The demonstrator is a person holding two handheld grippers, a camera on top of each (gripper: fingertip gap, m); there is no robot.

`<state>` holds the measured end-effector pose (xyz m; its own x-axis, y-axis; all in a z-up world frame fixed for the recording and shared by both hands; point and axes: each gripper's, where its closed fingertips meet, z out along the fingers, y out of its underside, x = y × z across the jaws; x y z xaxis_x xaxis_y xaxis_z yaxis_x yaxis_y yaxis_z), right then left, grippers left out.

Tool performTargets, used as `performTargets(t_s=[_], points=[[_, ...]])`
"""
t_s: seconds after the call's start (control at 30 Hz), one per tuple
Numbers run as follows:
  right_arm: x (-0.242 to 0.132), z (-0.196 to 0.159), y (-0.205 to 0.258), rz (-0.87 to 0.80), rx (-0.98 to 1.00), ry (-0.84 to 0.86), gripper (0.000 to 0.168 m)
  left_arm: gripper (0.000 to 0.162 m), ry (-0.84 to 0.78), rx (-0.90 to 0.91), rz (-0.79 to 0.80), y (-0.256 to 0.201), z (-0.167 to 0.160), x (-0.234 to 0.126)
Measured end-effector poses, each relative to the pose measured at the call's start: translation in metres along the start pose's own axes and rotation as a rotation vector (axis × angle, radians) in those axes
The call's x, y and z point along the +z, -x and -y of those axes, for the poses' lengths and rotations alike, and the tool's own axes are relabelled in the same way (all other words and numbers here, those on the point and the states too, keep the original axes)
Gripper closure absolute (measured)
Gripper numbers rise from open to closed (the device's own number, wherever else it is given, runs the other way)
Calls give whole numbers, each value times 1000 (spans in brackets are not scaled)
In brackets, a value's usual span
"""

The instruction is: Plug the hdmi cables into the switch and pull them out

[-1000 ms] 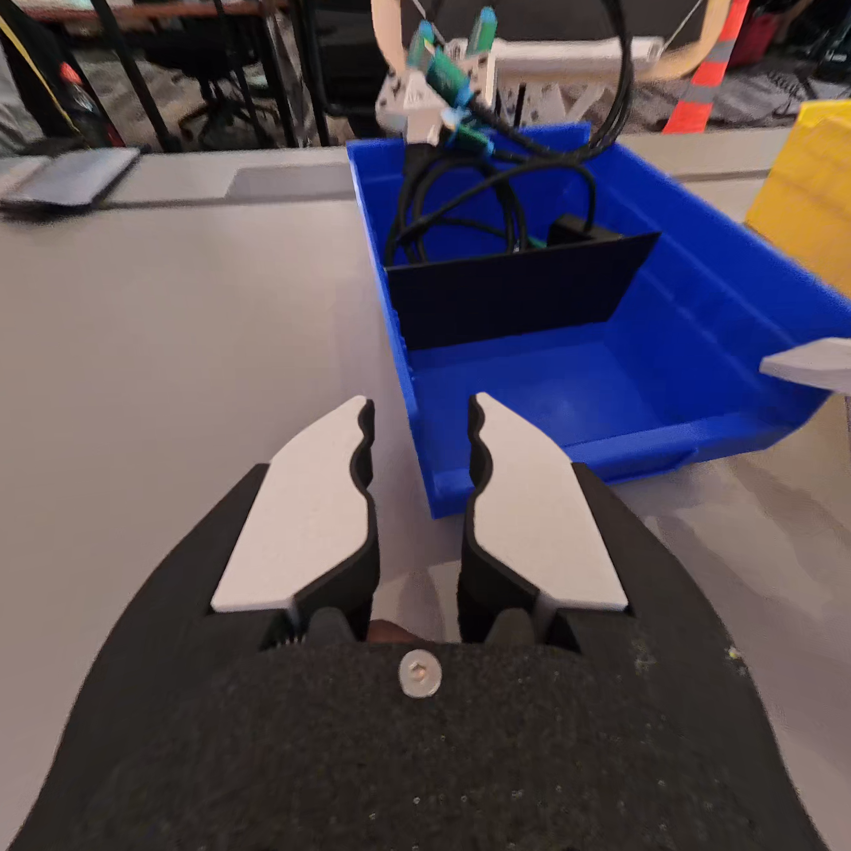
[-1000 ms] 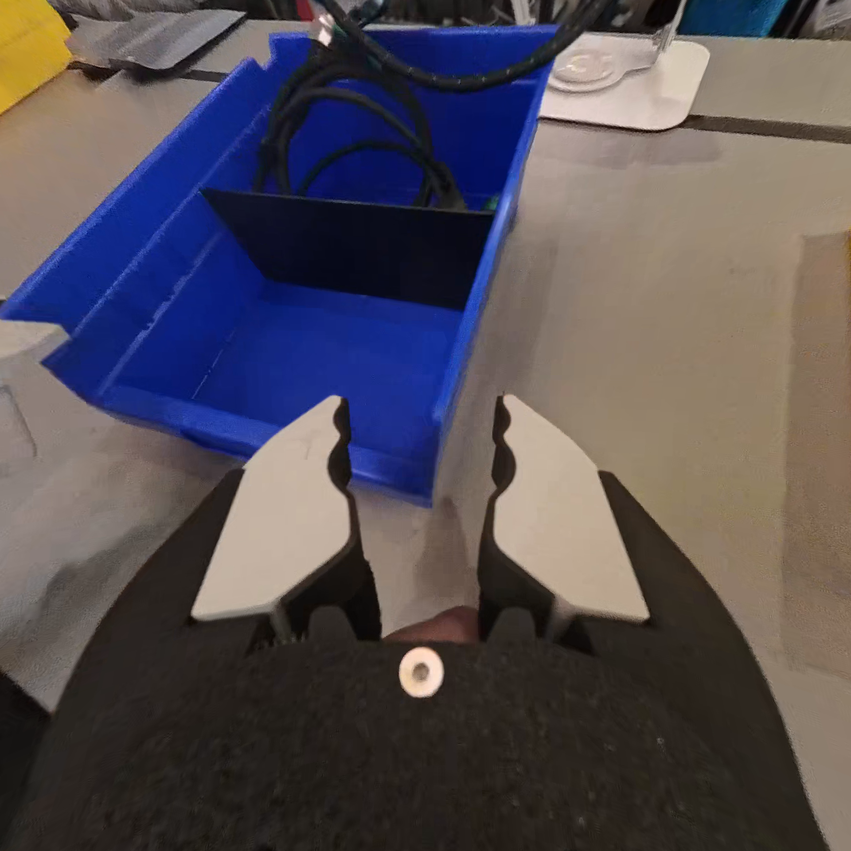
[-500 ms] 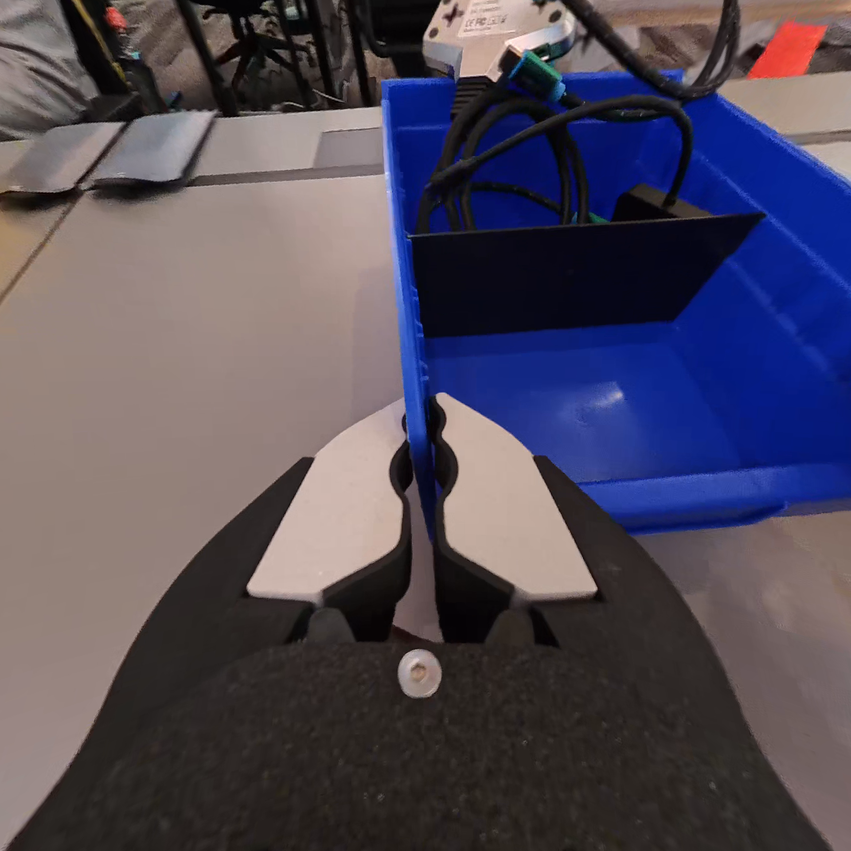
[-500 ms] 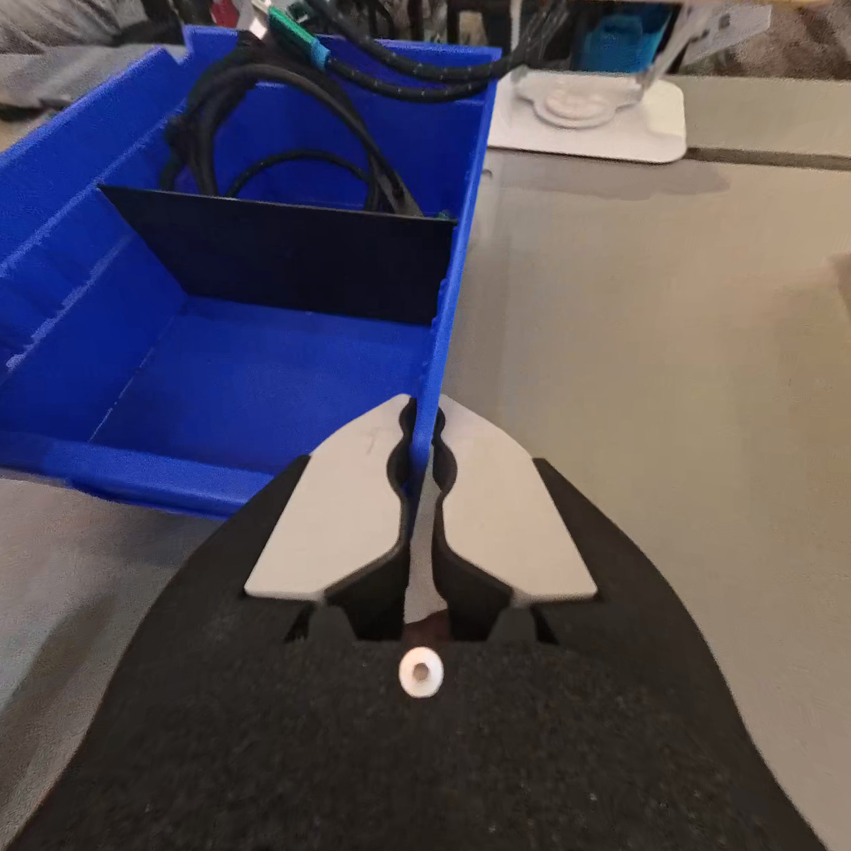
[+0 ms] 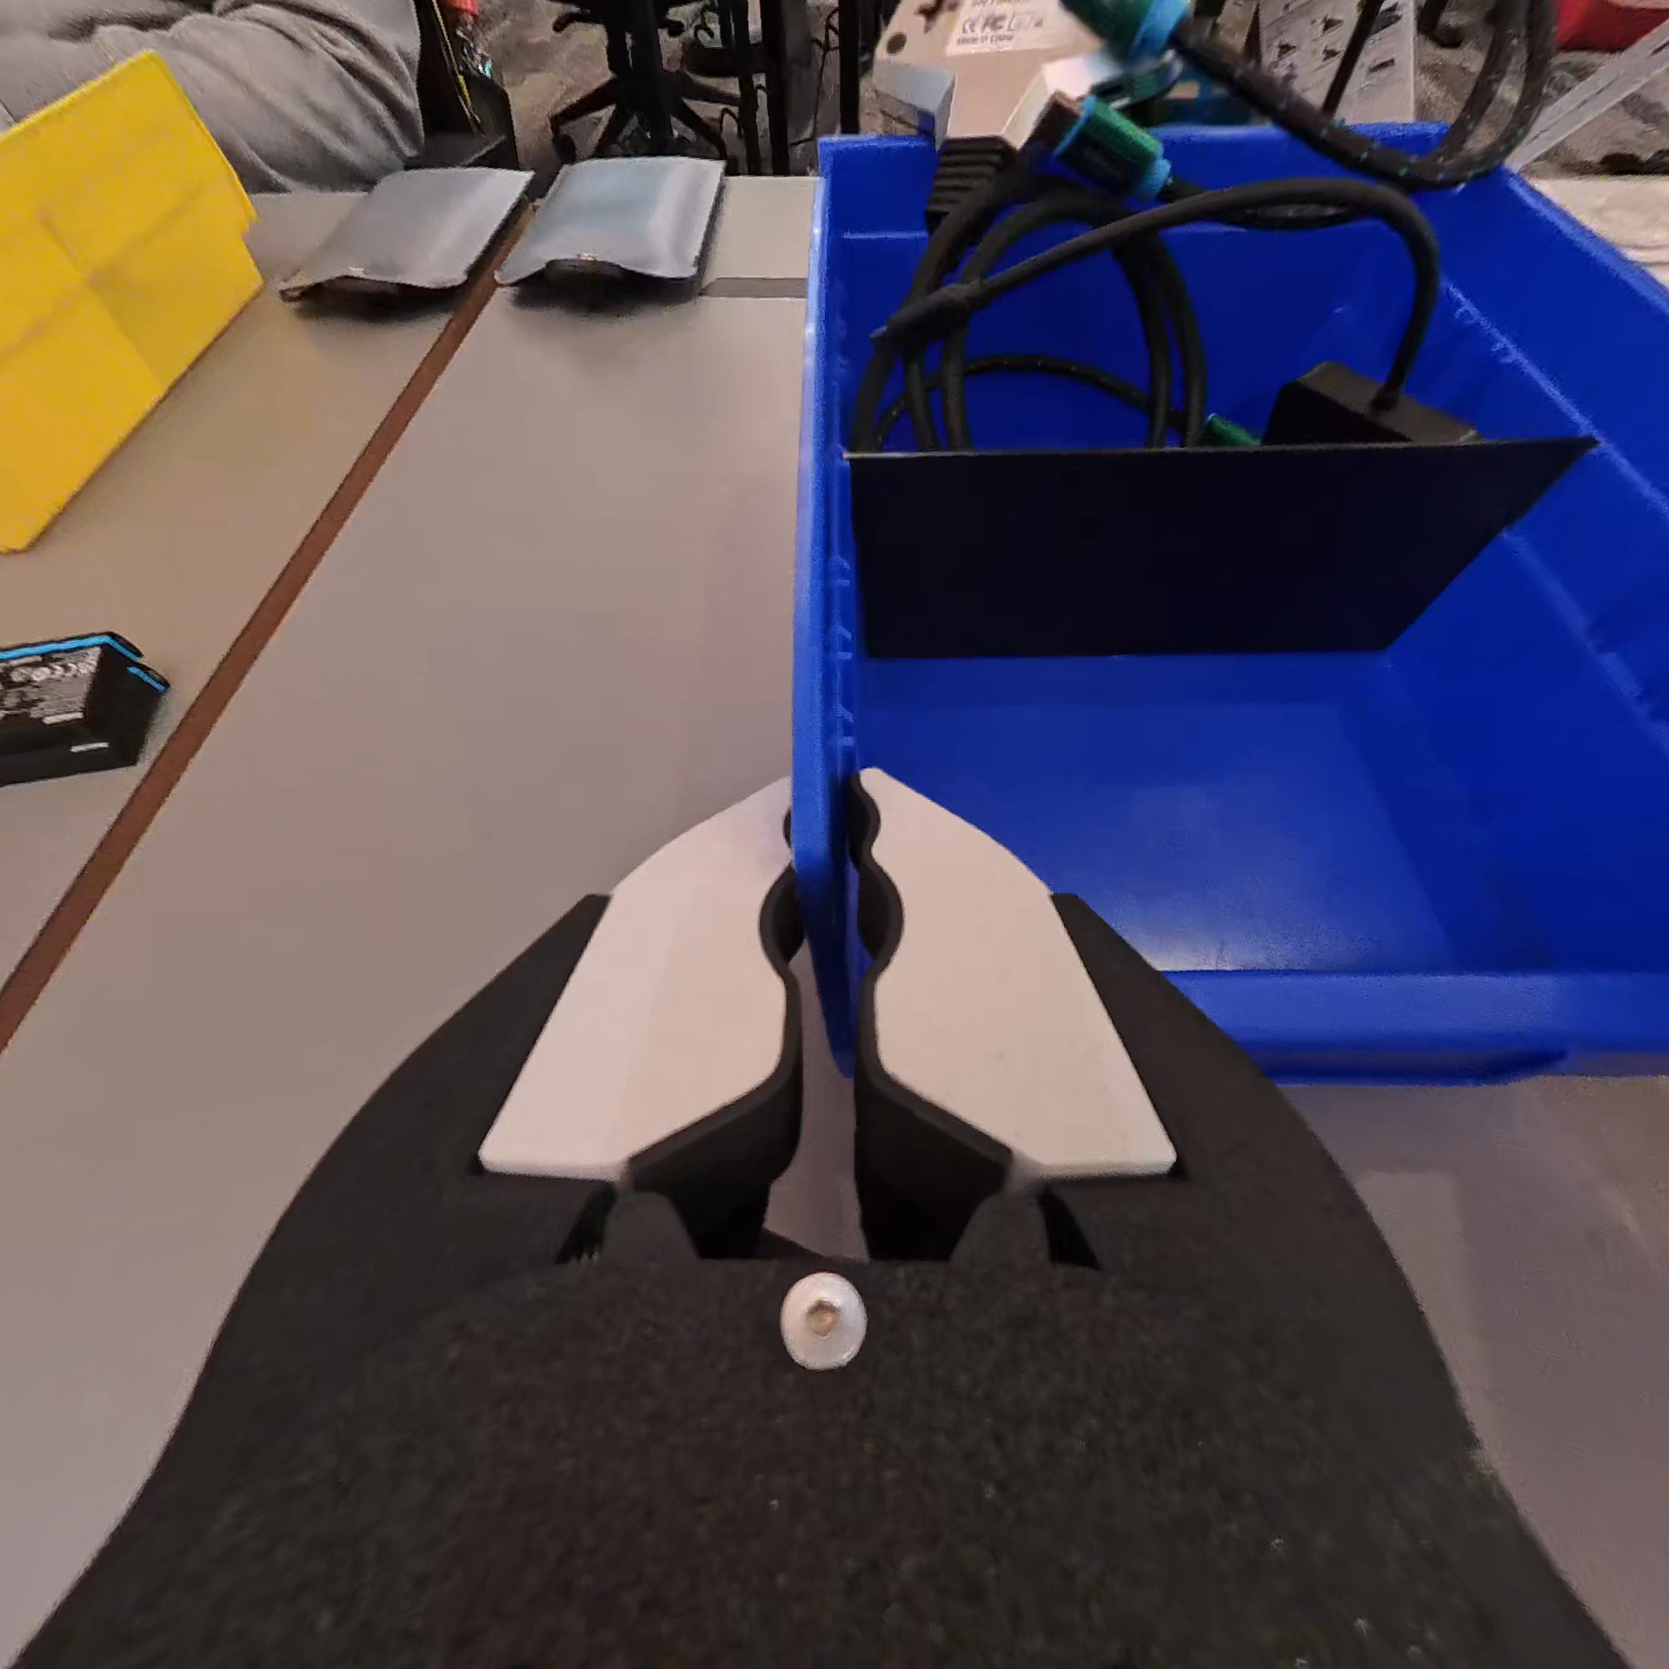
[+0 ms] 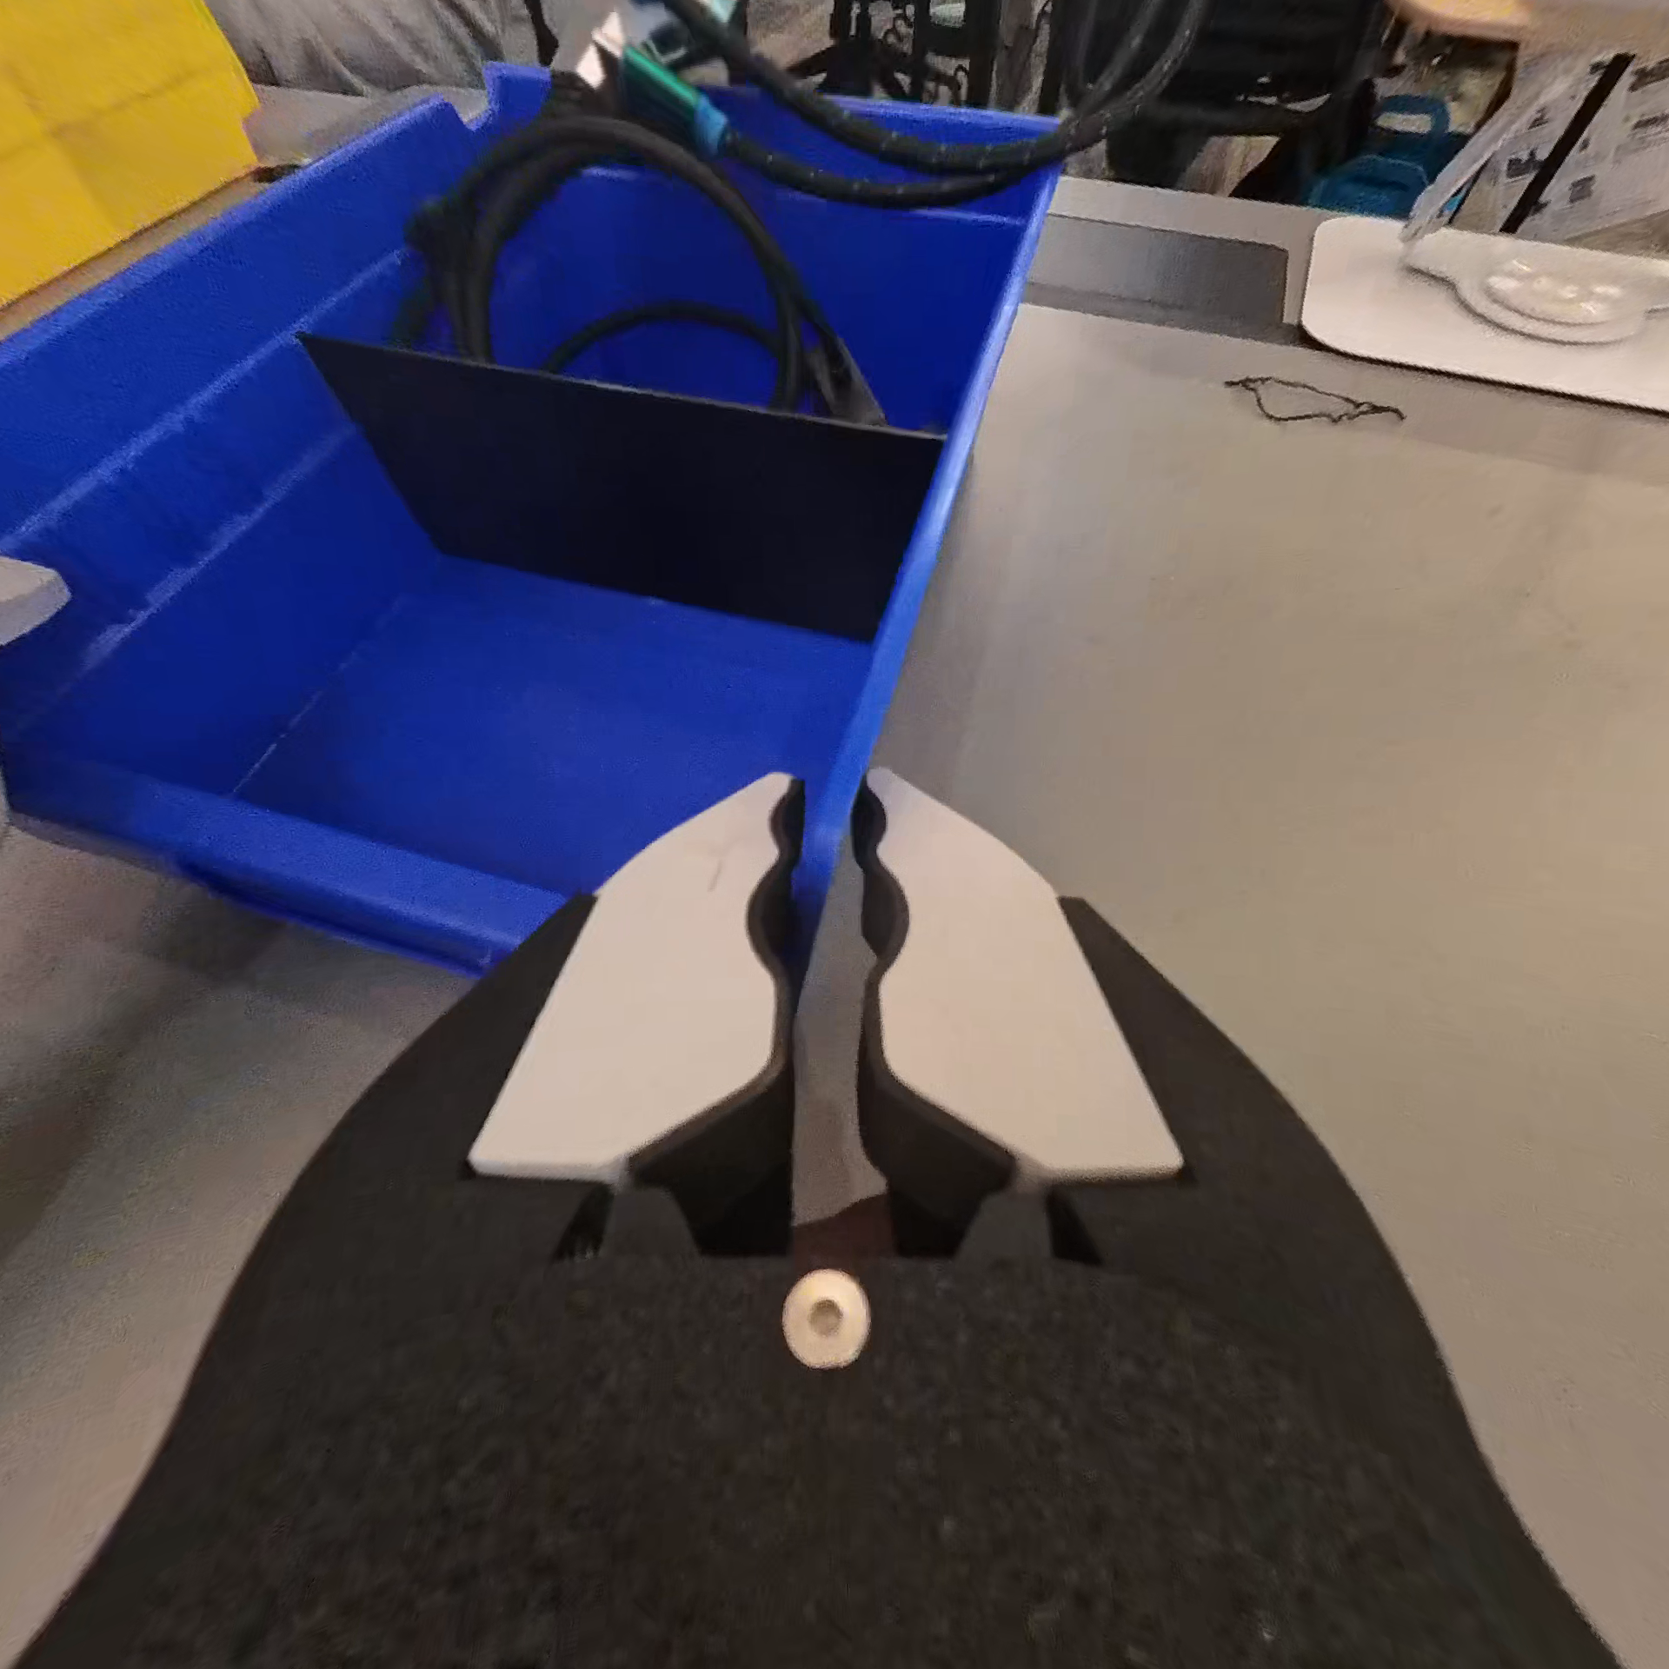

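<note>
A: Why are we pinching the blue bin (image 5: 1174,858) from both sides?

B: To steady or shift it, we judge. Our left gripper (image 5: 822,804) clamps one side wall, our right gripper (image 6: 826,795) the other.

A: And the HDMI cables (image 5: 1066,298)?

B: Ahead of our fingertips, coiled behind the black divider (image 5: 1174,551); green plugs at the silver switch (image 5: 984,36) beyond.

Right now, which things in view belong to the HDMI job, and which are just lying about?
Job:
- blue bin, clamped by left gripper and right gripper
- black HDMI cables
- black switch box

Lying about:
- yellow bin
- two grey pouches
- black battery pack
- white tray
</note>
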<state>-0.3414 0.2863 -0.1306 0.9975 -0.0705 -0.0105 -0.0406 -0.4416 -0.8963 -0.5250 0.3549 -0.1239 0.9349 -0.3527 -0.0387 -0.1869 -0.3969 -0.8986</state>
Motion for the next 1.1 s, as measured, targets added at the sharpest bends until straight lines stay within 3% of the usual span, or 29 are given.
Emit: performTargets(t_s=[0.13, 0.23, 0.4, 0.53, 0.63, 0.7, 0.83, 0.9, 0.97, 1.1], points=[[-10, -3, 5, 183, 35, 74, 155, 152, 16, 57, 41, 2, -1, 0], [-45, -1, -7, 341, -46, 60, 142, 145, 20, 57, 93, 9, -1, -1], [-98, -23, -108, 423, -166, -16, 138, 137, 54, 106, 118, 12, -15, -8], [-135, -53, -203, 411, -130, -61, 132, 109, 100, 109, 257, 26, -13, -38], [-155, -66, -253, 377, -45, -41, 132, 123, 11, 60, 271, 8, 4, -63], [-161, -77, -277, 343, -36, -13, 132, 121, 14, -9, 108, -39, 1, -67], [-157, -70, -300, 276, -131, -75, 133, 115, -64, -246, -547, -197, 9, -91], [-152, -68, -298, 282, -148, -69, 133, 116, -110, -264, -753, -253, 17, -106], [-150, -66, -297, 290, -150, -68, 135, 113, -109, -154, -785, -282, 11, -104], [-148, -72, -297, 370, -93, -34, 135, 115, -12, -2, -737, -288, -13, -91]])
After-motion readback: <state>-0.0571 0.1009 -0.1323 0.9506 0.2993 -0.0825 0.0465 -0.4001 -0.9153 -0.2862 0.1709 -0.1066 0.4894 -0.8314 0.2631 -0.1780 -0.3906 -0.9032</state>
